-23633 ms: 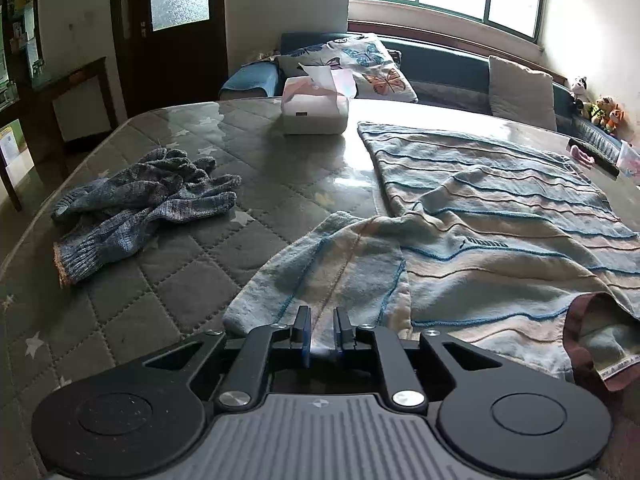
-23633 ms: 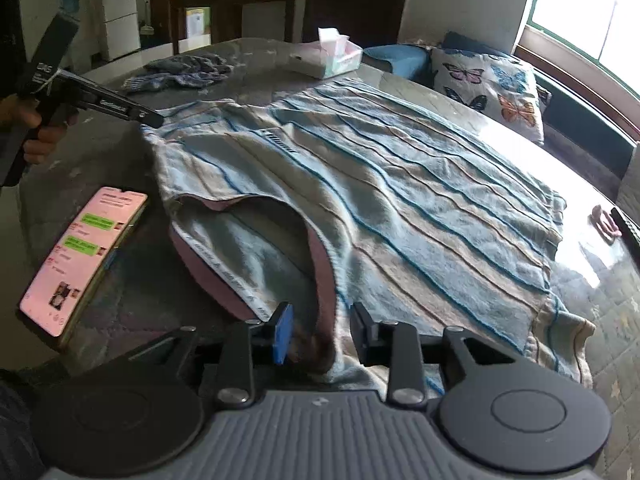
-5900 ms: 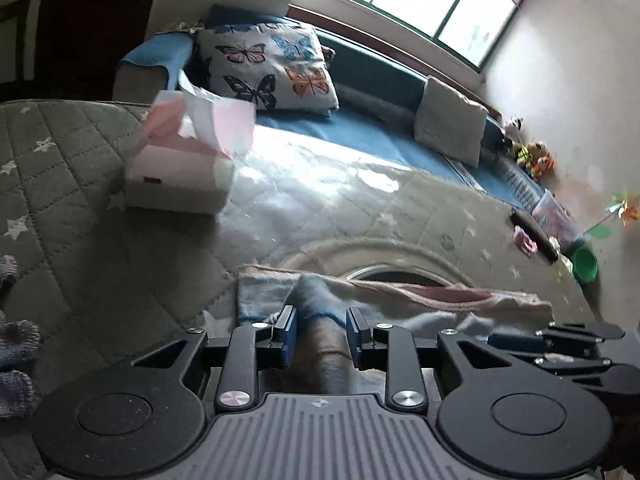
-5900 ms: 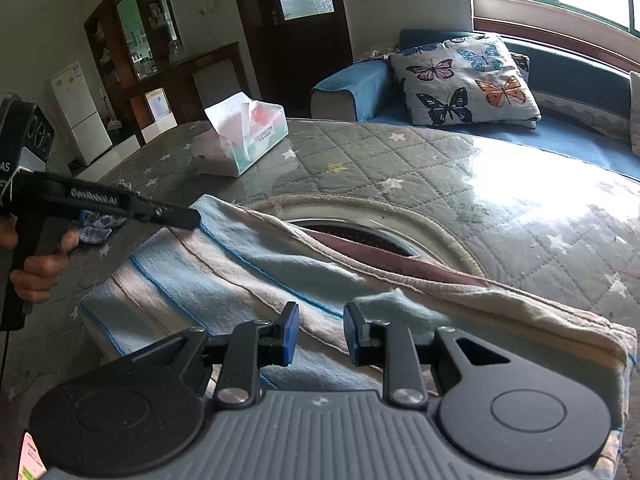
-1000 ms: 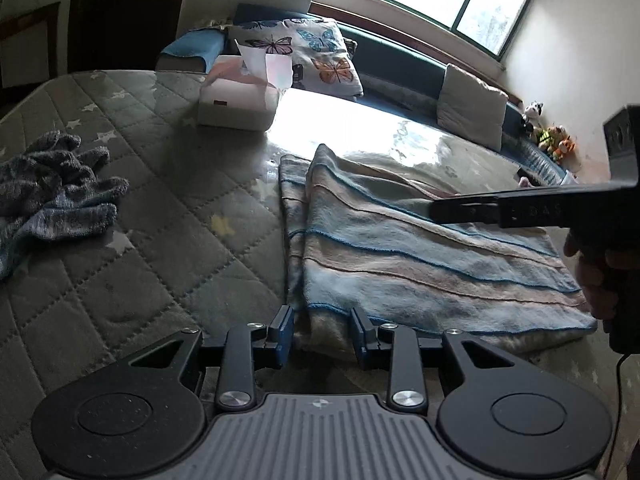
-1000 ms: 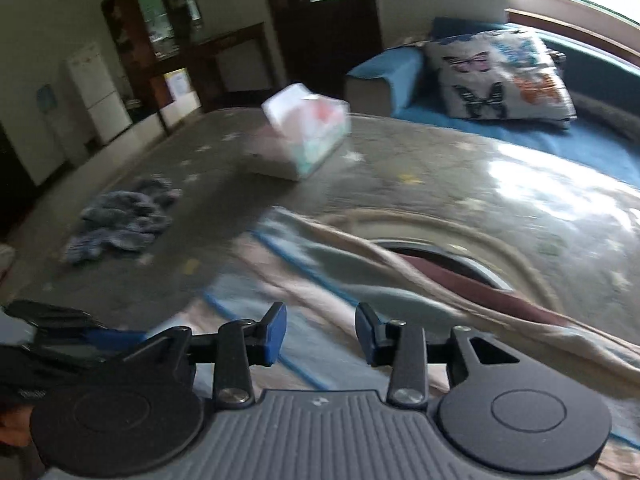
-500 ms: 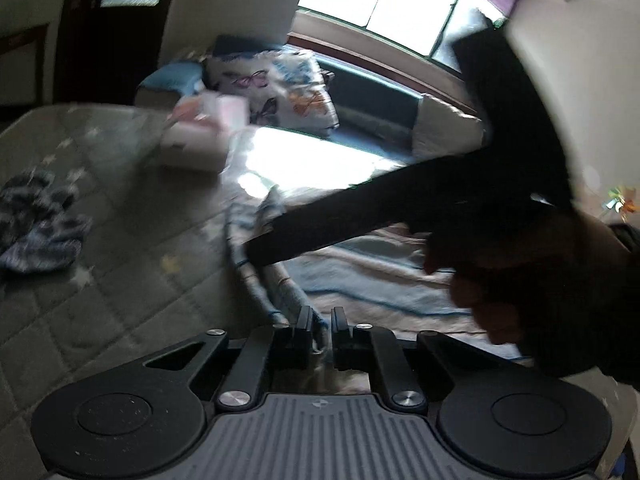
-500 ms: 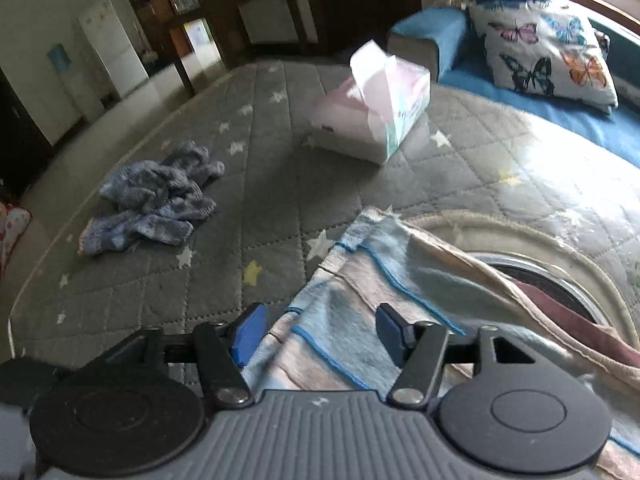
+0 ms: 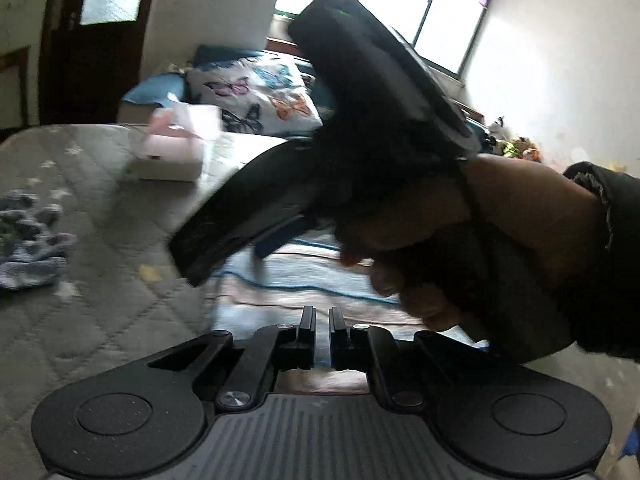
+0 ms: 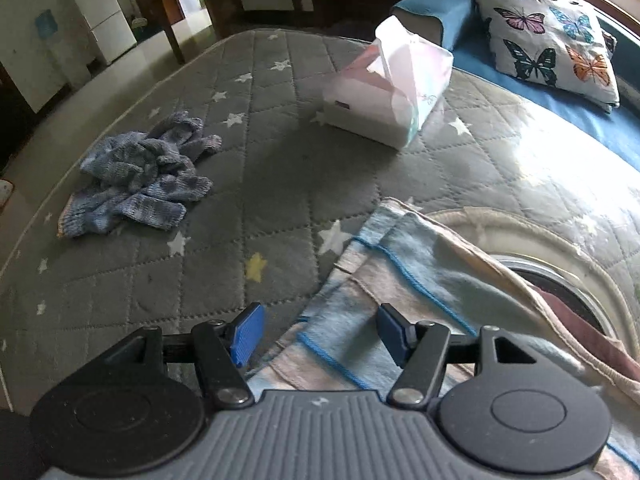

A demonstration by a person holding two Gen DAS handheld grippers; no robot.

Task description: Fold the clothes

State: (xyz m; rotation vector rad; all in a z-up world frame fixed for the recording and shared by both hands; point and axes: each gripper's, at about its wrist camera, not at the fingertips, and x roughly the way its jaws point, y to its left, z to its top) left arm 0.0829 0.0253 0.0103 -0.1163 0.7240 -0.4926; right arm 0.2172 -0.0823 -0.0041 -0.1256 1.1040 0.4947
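The only container I could see was the tissue box [image 10: 386, 108], standing toward the far edge of the table [image 10: 280, 184] on its grey quilted, star-printed cover, with one white tissue pulled up out of its top slot. A small red mark sat low on the box's near side, too small for me to read, and I found no other legible writing in either view. The striped garment [image 10: 420, 292], pale blue and pink with thin blue lines, lay folded on the near right part of the table, one corner pointing toward the tissue box and a dark pink lining showing at its right. My right gripper [image 10: 320, 336] hung over that corner; its jaws had just been opening and stood wide, the blue pads [image 10: 246, 334] on either side of the cloth edge without pressing on it. My left gripper [image 9: 322, 328] sat at the garment's near edge; its jaws had just been closing and were down to a narrow slit with pale cloth in it, so I read it as clamped on the fabric. In the left view the right hand [image 9: 520, 232], in a dark sleeve [image 9: 612, 260], crossed close in front, blurred. A heap of blue-grey knit gloves [image 10: 136, 176] lay near the table's left edge, well apart from the garment. A butterfly cushion [image 10: 548, 32] rested on the blue sofa beyond the far edge.
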